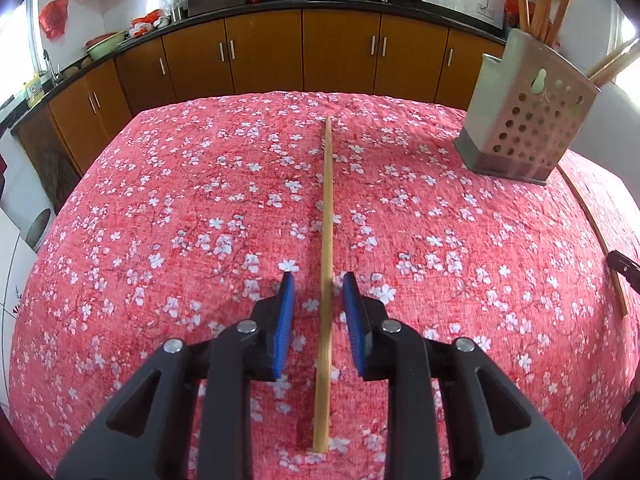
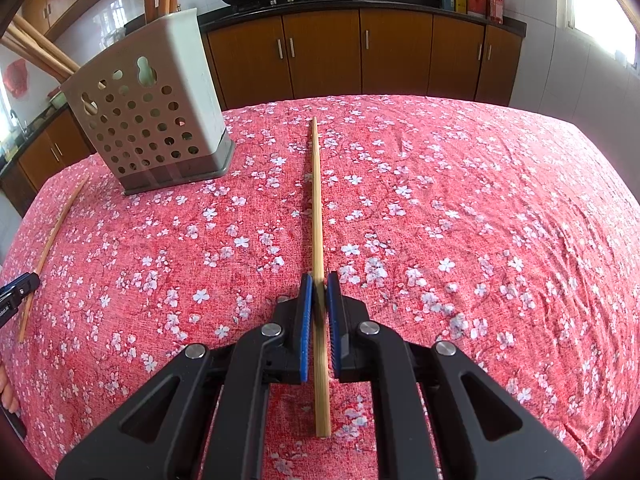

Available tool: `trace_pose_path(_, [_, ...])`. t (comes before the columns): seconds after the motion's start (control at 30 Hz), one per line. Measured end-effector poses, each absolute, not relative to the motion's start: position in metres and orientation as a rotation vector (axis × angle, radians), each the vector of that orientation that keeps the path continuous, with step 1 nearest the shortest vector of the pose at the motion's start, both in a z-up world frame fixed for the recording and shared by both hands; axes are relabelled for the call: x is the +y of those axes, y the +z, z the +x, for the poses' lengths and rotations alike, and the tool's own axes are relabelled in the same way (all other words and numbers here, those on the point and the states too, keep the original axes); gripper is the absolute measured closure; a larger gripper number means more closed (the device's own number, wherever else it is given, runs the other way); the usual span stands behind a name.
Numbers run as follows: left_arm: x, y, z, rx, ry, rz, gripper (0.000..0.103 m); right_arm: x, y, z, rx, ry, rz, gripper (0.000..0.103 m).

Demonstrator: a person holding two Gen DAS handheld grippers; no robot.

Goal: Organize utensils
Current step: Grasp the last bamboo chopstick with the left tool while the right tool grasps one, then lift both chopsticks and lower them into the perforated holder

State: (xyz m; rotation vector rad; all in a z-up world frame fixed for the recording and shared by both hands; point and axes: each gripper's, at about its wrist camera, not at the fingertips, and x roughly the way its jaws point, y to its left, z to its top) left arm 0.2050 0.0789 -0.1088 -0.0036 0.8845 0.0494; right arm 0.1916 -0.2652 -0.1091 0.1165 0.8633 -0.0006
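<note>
A bamboo chopstick (image 1: pixel 327 240) lies on the red floral tablecloth, running away from me between the blue pads of my left gripper (image 1: pixel 319 280), which is open around it without touching. A second chopstick (image 2: pixel 318 216) lies between the pads of my right gripper (image 2: pixel 319 280), which is shut on it near its thick end. A grey perforated utensil holder (image 1: pixel 520 120) with several chopsticks in it stands at the far right in the left wrist view and at the far left in the right wrist view (image 2: pixel 156 120).
The table (image 1: pixel 160 200) is covered by a red cloth with white blossoms. Each view shows the other chopstick (image 1: pixel 592 232) (image 2: pixel 48 248) and the tip of the other gripper at its edge. Wooden kitchen cabinets (image 1: pixel 340 52) and a counter with woks stand behind.
</note>
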Motion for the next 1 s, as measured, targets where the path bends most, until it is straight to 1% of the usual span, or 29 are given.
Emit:
trace_pose_path(0.1, [0.077,-0.109,0.204,0.884,0.044,-0.003,0.094,-0.267,-0.109,0.192,0.863,0.008,0.131,0.095])
trace_pose_path(0.13, [0.077,-0.109,0.204,0.884,0.038,-0.004,0.095,-0.268,-0.109,0.192,0.862,0.010,0.137,0.095])
trace_pose_path(0.27, [0.073,-0.108,0.200,0.884,0.016,0.001,0.095,-0.269,-0.108,0.189,0.854,0.009,0.140,0.096])
trace_pose_path(0.5, [0.075,-0.100,0.185,0.866,-0.021,-0.028,0.095,-0.276,-0.084,0.169,0.759,0.013,0.154,0.096])
trace_pose_path(0.73, [0.076,-0.063,0.173,0.770,-0.050,-0.023,0.095,-0.282,-0.054,0.156,0.666,0.009,0.154,0.096])
trace_pose_path(1.0, [0.072,-0.017,0.165,0.645,-0.062,-0.027,0.095,-0.287,-0.037,0.156,0.608,0.011,0.165,0.096])
